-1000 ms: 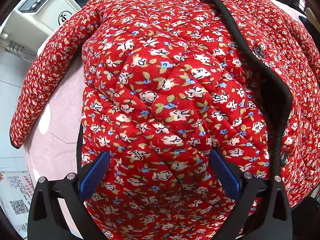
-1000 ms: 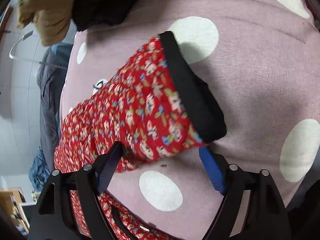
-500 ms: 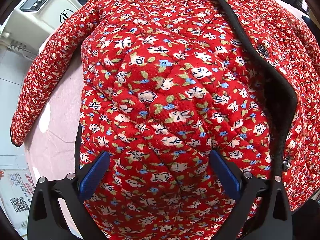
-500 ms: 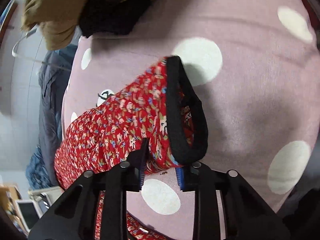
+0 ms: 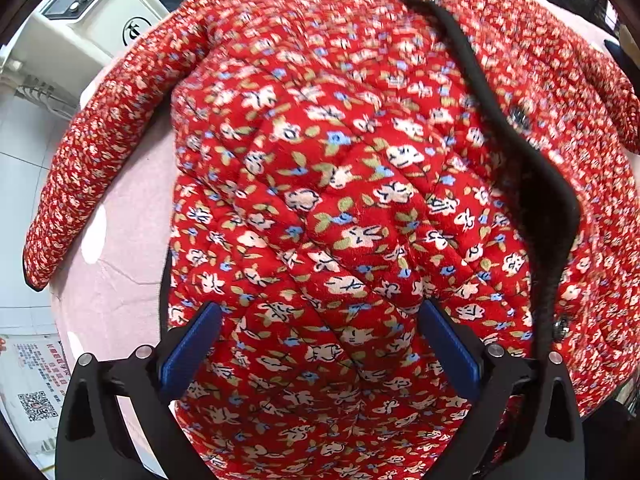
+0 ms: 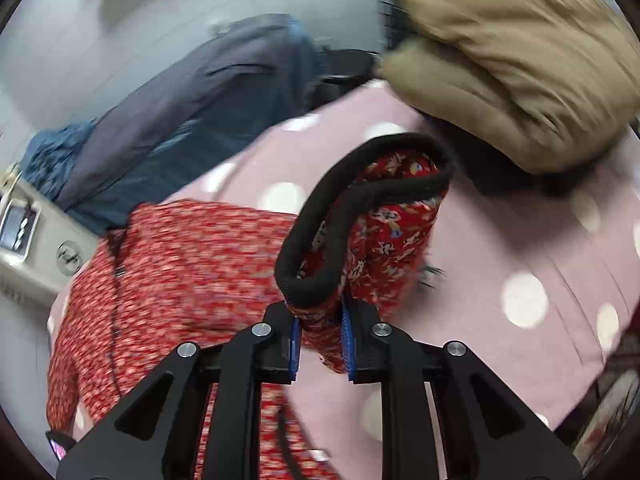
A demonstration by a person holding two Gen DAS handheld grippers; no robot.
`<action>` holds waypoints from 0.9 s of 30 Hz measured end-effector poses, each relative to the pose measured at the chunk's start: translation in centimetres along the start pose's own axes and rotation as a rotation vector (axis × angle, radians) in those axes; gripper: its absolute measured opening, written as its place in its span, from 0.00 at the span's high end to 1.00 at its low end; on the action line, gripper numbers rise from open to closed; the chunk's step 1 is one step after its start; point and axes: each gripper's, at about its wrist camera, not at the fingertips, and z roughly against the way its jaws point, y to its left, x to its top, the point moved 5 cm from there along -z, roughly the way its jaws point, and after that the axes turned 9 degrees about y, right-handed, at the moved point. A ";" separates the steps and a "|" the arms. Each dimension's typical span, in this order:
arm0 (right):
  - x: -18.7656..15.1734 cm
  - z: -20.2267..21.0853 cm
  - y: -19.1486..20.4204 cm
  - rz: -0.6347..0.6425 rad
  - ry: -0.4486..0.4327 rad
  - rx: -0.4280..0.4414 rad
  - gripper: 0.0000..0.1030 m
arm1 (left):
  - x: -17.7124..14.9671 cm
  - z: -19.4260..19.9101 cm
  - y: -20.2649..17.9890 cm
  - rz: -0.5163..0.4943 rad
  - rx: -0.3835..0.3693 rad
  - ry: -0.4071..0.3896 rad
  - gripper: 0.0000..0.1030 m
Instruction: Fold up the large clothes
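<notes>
Currently right gripper [image 6: 320, 344] pinches the black-trimmed sleeve cuff [image 6: 360, 216] of the red floral quilted jacket [image 5: 340, 200] lying across the pink polka-dot bedcover [image 6: 520, 240]; left gripper [image 5: 320, 344] gapes wide over its body. Thick padding may slip the narrow pinch mid-fold.

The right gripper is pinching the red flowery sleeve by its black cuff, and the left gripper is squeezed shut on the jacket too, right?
Not quite. The left gripper is open, its blue fingers spread wide over the red jacket, as the left wrist view shows. The right gripper does pinch the sleeve at its black cuff.
</notes>
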 end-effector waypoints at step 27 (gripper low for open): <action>-8.7 -8.8 34.6 0.581 0.311 0.236 0.50 | 0.7 1.1 6.1 0.125 -0.055 -0.029 0.06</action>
